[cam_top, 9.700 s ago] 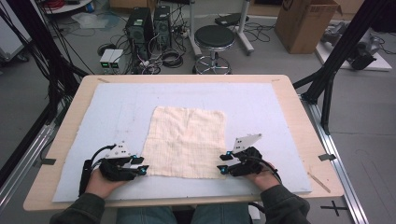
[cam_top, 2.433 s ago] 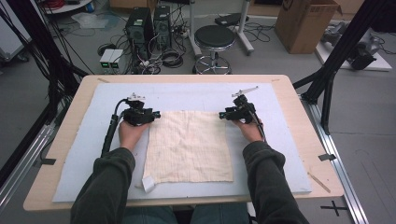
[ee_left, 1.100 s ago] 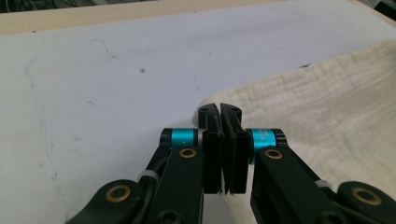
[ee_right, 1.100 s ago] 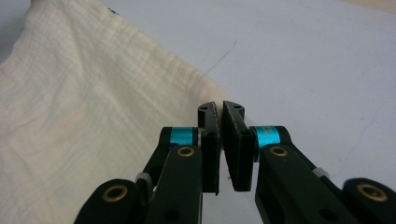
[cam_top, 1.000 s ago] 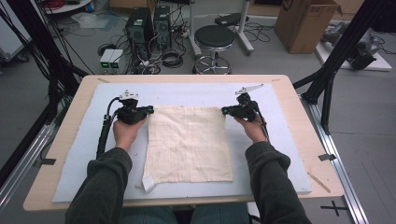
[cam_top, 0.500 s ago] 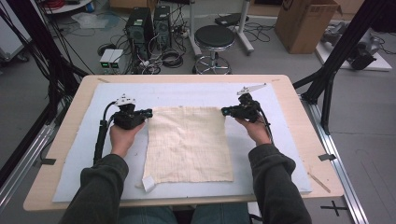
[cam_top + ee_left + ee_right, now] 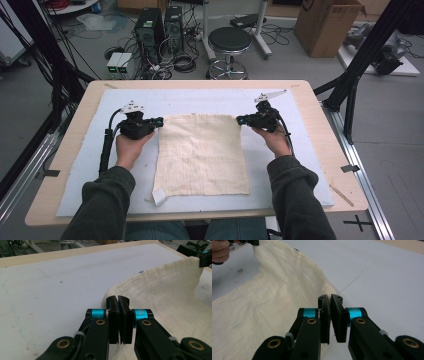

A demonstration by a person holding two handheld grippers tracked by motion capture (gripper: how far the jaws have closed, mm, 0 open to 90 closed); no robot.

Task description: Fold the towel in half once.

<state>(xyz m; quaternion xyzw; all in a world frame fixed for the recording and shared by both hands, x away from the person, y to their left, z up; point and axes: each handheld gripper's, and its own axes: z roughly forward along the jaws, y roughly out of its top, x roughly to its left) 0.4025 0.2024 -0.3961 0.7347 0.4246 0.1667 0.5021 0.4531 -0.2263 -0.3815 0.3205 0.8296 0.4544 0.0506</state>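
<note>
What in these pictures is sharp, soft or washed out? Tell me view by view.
High view: even room light, slightly soft, faint shadows under the hands; cloth weave readable. Left gripper view: left gripper crisp, white mat bright, far table edge soft. Right gripper view: right gripper sharp, the far hand blurred.

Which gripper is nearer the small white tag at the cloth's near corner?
Left. The left gripper pinches the cloth's far corner on the white tag's side; the right gripper pinches the opposite far corner.

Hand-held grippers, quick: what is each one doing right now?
Left hand-held gripper: closed, pinching a far corner of the cream cloth.
Right hand-held gripper: closed, pinching the other far corner.
</note>
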